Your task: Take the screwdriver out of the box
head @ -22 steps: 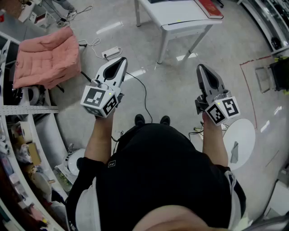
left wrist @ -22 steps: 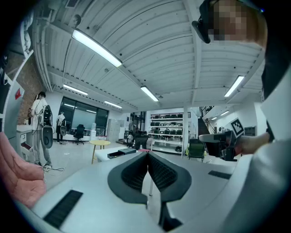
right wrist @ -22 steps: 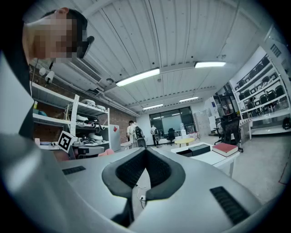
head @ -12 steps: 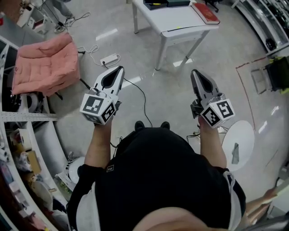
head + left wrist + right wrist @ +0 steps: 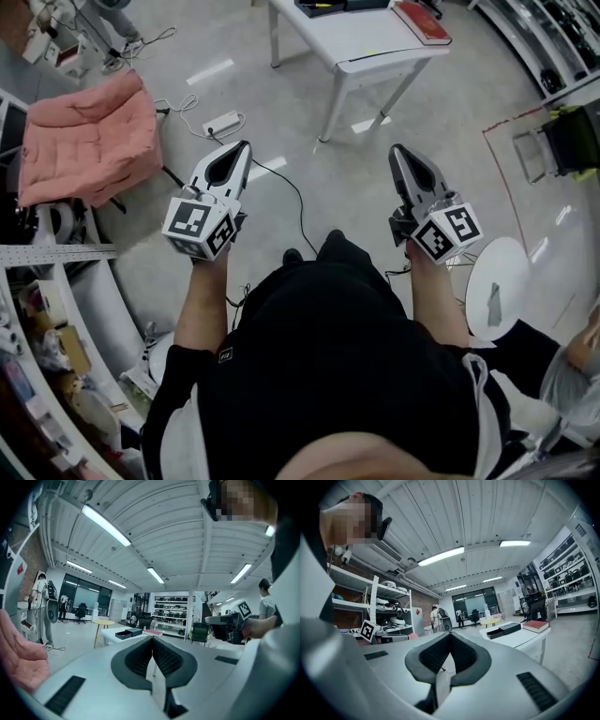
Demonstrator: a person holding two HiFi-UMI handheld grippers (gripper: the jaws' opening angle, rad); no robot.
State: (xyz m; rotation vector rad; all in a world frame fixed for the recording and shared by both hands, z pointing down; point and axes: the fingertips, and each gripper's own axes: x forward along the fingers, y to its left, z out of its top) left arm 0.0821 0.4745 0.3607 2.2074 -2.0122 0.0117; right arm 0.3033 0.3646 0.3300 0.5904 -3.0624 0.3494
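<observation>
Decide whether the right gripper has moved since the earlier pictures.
No: the right gripper keeps roughly its gap from the white table; the whole view shifted.

Stepping toward white table, bringing box further into view. Swinging right knee forward. Catching another person at bottom right.

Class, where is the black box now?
In the head view, the black box lies at the top edge on the white table, left of the red book.
</observation>
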